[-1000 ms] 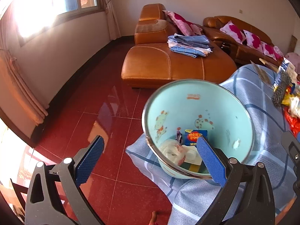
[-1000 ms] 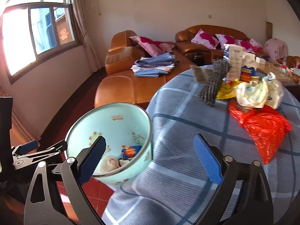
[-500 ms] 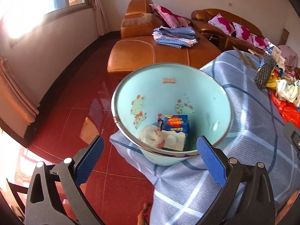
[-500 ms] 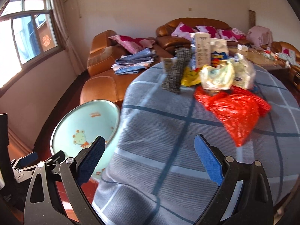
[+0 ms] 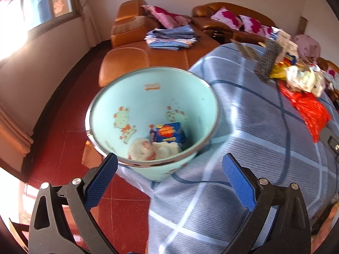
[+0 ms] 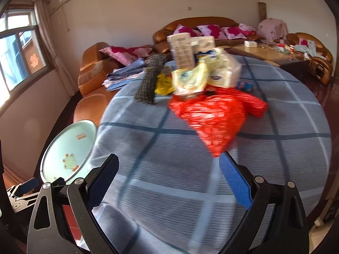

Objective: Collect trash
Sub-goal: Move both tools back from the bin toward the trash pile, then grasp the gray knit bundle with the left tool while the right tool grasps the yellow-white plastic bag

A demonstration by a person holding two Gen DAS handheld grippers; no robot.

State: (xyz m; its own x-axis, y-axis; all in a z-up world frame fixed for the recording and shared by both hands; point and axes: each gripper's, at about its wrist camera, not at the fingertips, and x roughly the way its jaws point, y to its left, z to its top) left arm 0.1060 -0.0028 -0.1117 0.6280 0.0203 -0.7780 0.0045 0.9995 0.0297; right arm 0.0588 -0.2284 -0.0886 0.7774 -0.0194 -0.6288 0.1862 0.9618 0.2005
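A pale blue trash bin (image 5: 131, 97) stands beside the round table, with a blue snack packet (image 5: 169, 131) and white wrappers (image 5: 146, 151) inside. It also shows in the right wrist view (image 6: 70, 146). My left gripper (image 5: 168, 181) is open and empty just in front of the bin's rim. My right gripper (image 6: 169, 176) is open and empty above the blue checked tablecloth (image 6: 211, 169). Ahead of it lie a red plastic bag (image 6: 214, 116), a pale plastic bag (image 6: 190, 78), a yellow wrapper (image 6: 162, 84), a dark mesh piece (image 6: 151, 78) and white cartons (image 6: 182, 49).
Orange leather sofas (image 5: 148, 57) with folded cloths (image 5: 171, 37) and pink pillows stand behind the table. A wooden coffee table (image 6: 267, 50) is at the far right. The floor (image 5: 63, 131) is red tile, with a window wall at the left.
The right gripper has swung right and forward over the table toward the trash pile; the bin slid to its left edge. The left gripper's view has turned right, showing more of the table.
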